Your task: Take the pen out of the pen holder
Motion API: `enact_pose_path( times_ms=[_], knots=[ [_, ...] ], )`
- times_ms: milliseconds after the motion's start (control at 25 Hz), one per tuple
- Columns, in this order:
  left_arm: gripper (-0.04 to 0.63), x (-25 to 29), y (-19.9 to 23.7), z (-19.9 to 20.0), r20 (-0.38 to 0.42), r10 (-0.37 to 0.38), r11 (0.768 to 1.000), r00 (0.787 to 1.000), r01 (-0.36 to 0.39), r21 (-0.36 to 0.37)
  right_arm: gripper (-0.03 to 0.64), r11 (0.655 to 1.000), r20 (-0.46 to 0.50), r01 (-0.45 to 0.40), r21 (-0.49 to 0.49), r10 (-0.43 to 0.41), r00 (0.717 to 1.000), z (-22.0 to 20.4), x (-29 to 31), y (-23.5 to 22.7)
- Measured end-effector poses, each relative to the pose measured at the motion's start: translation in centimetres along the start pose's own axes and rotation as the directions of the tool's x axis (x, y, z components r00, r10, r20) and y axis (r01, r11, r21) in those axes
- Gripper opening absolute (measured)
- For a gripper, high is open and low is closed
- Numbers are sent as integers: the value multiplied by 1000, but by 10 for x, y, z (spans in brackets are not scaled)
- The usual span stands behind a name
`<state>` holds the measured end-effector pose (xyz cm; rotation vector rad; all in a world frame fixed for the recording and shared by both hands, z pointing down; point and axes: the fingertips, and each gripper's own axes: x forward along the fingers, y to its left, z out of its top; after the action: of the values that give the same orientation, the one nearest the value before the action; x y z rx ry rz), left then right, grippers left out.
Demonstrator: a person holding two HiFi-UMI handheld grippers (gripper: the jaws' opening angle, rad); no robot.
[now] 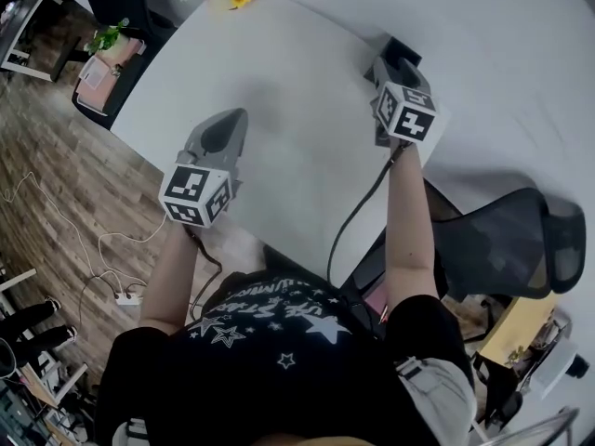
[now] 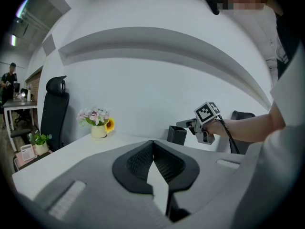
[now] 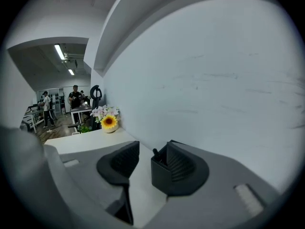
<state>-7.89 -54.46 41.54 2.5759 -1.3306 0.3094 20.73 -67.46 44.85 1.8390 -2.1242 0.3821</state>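
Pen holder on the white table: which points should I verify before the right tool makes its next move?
1. The black square pen holder stands upright on the white table: ok.
2. The dark pen sticks up above the holder's rim: ok.
3. The right tool has its jaws apart: ok.
4. Its pads grip the pen: not ok, no contact yet.
5. The left tool is shut, empty and away from the holder: ok.

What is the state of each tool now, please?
Left tool: closed, empty.
Right tool: open, pen holder between its jaws, not gripped.
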Motion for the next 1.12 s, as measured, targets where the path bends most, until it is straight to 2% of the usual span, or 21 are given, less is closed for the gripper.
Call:
enact_pose_path(
  times_ms=[280,400,440,480,720,880,1120],
  knots=[
    [11,16,-4,-8,-22,-27,1000,999,27,-12,147,1000,-61,5,-25,-6,998,-12,33,-4],
    [11,18,-3,-13,-35,-29,999,999,29,-17,132,998,-87,29,-55,-34,996,-16,39,-7],
    [11,19,-2,-14,-38,-30,999,999,29,-18,117,997,-94,38,-65,-44,995,-18,40,-7],
    [11,20,-1,-15,-42,-30,999,999,29,-20,73,996,-99,46,-73,-53,994,-18,41,-8],
    [11,20,1,-19,-45,-26,999,999,25,-29,54,993,-115,60,-104,-72,991,-19,42,-7],
    [11,14,-3,-19,-44,-24,999,999,23,-27,42,992,-105,73,-104,-84,991,-15,36,-11],
    [11,-9,-4,-12,-14,-4,1000,1000,3,-18,38,988,-33,90,-128,-95,995,7,14,-8]
  ],
)
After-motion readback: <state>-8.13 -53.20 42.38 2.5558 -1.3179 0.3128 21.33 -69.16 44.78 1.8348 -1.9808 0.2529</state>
